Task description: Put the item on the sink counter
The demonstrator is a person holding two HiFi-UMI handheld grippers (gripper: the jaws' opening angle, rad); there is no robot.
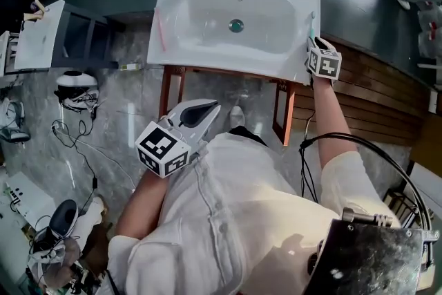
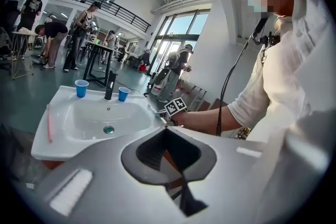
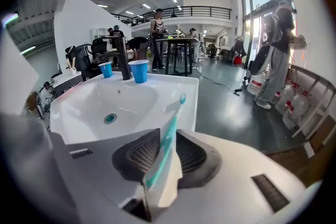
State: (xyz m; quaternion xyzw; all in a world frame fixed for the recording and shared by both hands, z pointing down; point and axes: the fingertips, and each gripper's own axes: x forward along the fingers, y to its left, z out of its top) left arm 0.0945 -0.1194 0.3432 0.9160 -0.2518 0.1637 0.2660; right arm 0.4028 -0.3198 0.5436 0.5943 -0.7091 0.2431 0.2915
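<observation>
Fingers (image 3: pixel 134 157) of the right gripper (image 3: pixel 167 136) are clamped on a packaged teal toothbrush (image 3: pixel 176 114), its head poking out toward 12 o'clock at the right rim of the sink counter (image 3: pixel 176 84). In the head view that gripper hangs at 2 o'clock. The left gripper (image 2: pixel 168 127) sits near 8 o'clock, jaws together on nothing. I judge this the delivery step. The next move calls for lowering the brush flat onto the rim, clear of the basin's slope, then releasing.
</observation>
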